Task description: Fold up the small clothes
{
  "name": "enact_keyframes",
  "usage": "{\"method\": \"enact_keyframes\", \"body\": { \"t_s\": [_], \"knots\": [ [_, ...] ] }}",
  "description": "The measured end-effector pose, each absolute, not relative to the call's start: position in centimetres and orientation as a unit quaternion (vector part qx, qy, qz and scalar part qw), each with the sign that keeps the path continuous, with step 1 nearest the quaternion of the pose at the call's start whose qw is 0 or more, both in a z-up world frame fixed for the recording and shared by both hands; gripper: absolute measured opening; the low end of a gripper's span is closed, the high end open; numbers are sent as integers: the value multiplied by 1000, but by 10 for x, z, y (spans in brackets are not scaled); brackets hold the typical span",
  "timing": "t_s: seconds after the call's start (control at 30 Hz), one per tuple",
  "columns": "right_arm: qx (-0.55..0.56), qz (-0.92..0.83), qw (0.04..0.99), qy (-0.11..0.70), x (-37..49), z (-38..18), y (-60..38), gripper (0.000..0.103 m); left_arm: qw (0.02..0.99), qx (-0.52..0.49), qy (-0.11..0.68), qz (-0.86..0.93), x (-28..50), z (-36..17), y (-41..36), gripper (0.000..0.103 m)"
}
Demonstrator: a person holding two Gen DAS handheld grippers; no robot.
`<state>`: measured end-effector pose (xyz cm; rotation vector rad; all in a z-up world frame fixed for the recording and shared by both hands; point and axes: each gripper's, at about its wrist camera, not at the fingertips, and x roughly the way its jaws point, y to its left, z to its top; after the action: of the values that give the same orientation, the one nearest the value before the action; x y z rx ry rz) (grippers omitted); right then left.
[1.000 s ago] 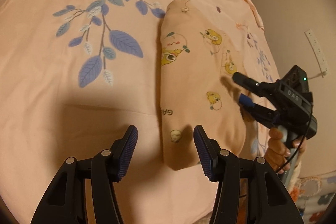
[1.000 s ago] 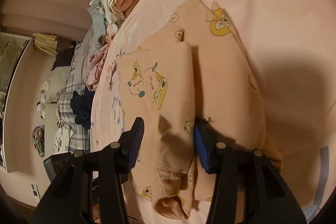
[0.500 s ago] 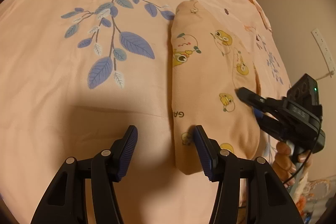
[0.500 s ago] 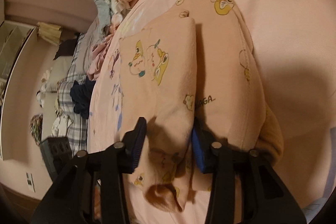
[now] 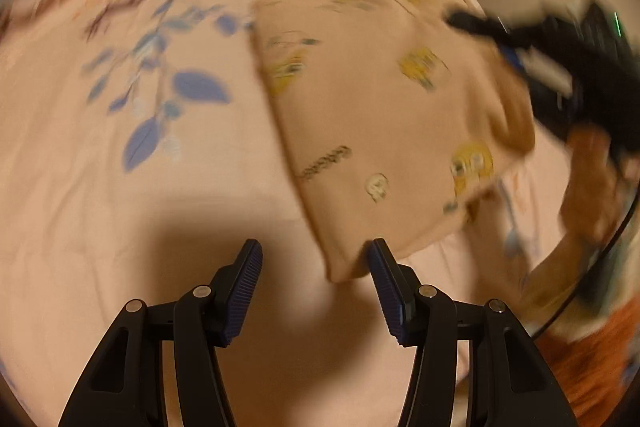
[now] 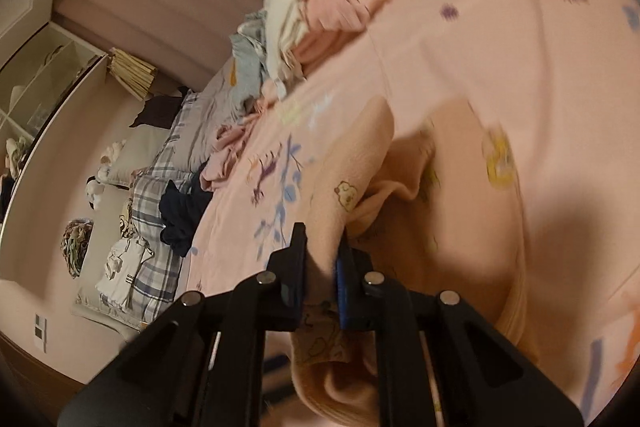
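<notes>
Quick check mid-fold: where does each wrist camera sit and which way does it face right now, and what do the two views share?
Left wrist: sits behind the open left gripper, facing across the peach leaf-print bedspread at the peach cartoon-print garment; the right gripper and right hand show.
Right wrist: sits behind the right gripper, shut on the garment's edge, facing the clothes pile.
Shared: garment, bedspread, right gripper.

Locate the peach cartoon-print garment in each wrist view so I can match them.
Left wrist: peach garment fills centre-right, its near corner between the open left gripper fingers.
Right wrist: garment at lower centre, an edge pinched in the right gripper.
Shared landmark: the blue leaf branch printed on the bedsheet, also seen just left of the garment from the right wrist.
</notes>
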<state>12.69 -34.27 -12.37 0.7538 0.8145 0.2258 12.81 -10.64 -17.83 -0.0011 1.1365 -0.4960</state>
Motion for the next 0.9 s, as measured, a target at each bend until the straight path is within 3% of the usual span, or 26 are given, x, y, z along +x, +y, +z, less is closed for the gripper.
{"method": "enact_keyframes", "body": {
  "t_s": [0.13, 0.37, 0.6, 0.77, 0.9],
  "knots": [
    [357, 101, 844, 386, 123, -126, -347, 13, 826, 47, 520, -213, 127, -186, -140, 54],
    [382, 63, 838, 385, 104, -141, -381, 13, 821, 43, 516, -239, 125, -191, -143, 38],
    [338, -23, 825, 452, 97, -173, -389, 15, 808, 14, 540, -237, 132, -196, -132, 37],
    [298, -52, 852, 427, 82, -140, -394, 18, 803, -2, 548, -236, 135, -173, -123, 37],
    [276, -21, 873, 402, 71, -106, -385, 18, 829, -29, 501, -248, 130, -150, -124, 37]
  ]
}}
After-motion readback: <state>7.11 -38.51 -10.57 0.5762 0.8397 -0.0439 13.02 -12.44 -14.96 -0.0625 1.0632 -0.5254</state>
